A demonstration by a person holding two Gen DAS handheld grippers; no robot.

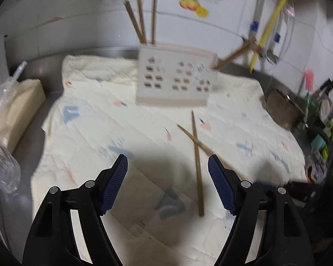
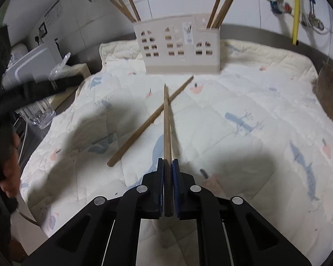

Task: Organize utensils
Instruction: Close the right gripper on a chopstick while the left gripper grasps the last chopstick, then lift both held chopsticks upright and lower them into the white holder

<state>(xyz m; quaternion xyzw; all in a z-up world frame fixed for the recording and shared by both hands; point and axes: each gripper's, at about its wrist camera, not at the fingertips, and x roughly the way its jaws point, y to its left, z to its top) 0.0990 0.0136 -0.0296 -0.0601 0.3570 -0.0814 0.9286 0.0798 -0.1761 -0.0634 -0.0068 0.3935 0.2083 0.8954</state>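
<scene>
A cream quilted cloth [image 2: 244, 102] is printed with pale blue whales and small pink shapes. A beige holder [image 2: 177, 44], pierced with window-shaped cut-outs, is seen at the far side. Brown is shown by the chopsticks [image 2: 148, 119] lying on the cloth. Black frames and dark blue textured pads [image 1: 115, 184] are shown on the grippers. White wall tiles [image 1: 211, 22] are decorated with orange and yellow fruit; a yellow hose [image 2: 296, 11] is seen far right.

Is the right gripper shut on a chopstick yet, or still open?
Shut on it: the right gripper has its blue pads pressed against both sides of the chopstick.
</scene>
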